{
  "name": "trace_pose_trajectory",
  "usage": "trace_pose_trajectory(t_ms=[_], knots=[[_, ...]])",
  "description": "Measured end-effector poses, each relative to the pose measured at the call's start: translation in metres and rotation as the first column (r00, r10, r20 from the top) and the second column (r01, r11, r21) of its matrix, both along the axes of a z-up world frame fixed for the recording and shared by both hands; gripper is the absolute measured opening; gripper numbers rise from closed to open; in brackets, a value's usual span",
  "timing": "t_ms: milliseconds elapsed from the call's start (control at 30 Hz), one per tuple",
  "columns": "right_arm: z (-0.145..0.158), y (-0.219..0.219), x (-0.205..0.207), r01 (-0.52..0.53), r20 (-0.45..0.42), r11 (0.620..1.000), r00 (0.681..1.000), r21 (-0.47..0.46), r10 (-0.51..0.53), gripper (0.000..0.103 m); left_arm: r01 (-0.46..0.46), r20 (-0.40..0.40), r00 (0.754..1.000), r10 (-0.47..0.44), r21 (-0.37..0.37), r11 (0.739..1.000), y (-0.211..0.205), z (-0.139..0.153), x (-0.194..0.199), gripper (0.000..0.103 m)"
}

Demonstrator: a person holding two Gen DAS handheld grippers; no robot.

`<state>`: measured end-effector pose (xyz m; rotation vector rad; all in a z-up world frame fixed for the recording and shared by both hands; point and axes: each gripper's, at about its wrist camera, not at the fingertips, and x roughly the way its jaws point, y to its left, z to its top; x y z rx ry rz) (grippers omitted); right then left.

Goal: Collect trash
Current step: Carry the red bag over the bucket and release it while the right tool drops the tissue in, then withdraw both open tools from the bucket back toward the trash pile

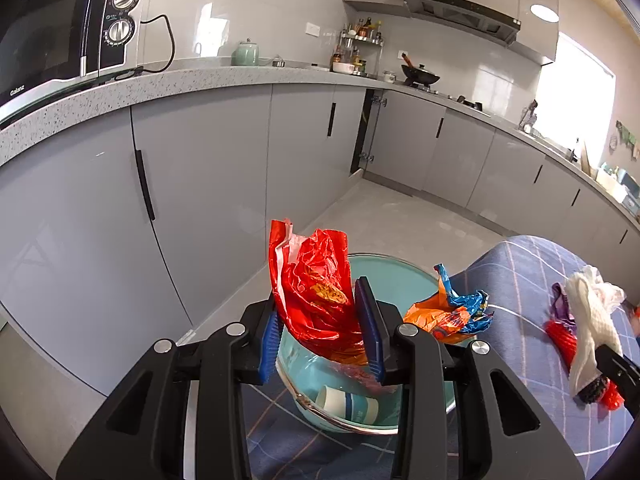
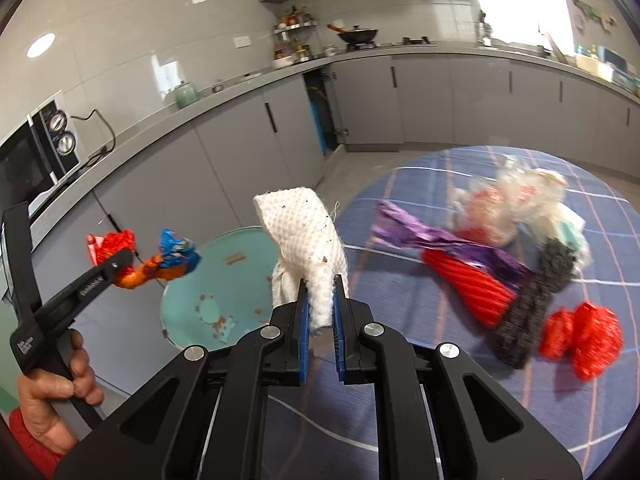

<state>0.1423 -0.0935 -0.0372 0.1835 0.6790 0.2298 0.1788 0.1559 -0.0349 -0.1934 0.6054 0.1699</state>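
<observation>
Our left gripper (image 1: 322,332) clamps the red wrapper (image 1: 316,292) above the bin (image 1: 400,276); our right gripper (image 2: 320,312) clamps the white cloth (image 2: 308,236). The light wrapper may drift past the rim when released.

the left wrist view looks forward along its own gripper (image 1: 322,344), whose black frame fills the lower middle of the frame, very near. it faces down and across the bin (image 1: 400,276) toward grey cabinets and the counter (image 1: 200,80), with the microwave (image 1: 68,36) at upper left.

the right wrist view sits behind its own gripper (image 2: 320,316) at lower centre, facing the same kitchen from further right, tilted, with the table (image 2: 400,380) spread across the right half.

both views share the bin (image 2: 192,292), the table (image 1: 528,280), the microwave (image 2: 36,160), the counter (image 2: 240,84) and the stove corner. each also catches the other gripper: lower right in the left view, lower left in the right view.
</observation>
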Motion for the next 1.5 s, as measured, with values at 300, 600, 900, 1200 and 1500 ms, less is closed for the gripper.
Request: trace_pose_trajectory(t_ms=[300,600,900,1200,1500], knots=[[-0.013,0.046,0.035,-0.072,-0.033,0.997,0.997,-0.004,0.072,0.011,-0.033,-0.064,0.997,0.036,0.040,0.999,0.007,-0.018,0.016,0.035],[-0.031,0.081,0.058,-0.122,-0.081,0.992,0.989,-0.013,0.120,0.011,-0.014,-0.117,0.993,0.020,0.046,0.999,0.004,-0.035,0.029,0.035],[-0.048,0.091,0.080,-0.124,-0.122,0.992,0.985,-0.008,0.122,0.011,0.005,-0.152,0.988,0.004,0.059,0.998,0.003,-0.043,0.038,0.035],[-0.065,0.091,0.099,-0.156,-0.171,0.987,0.972,0.041,0.161,0.034,0.037,-0.202,0.979,-0.021,0.077,0.996,0.000,-0.056,0.047,0.037],[-0.050,0.066,0.086,-0.091,-0.124,0.994,0.987,0.059,0.097,0.036,0.029,-0.205,0.979,-0.009,0.093,0.995,-0.003,-0.056,0.047,0.072]])
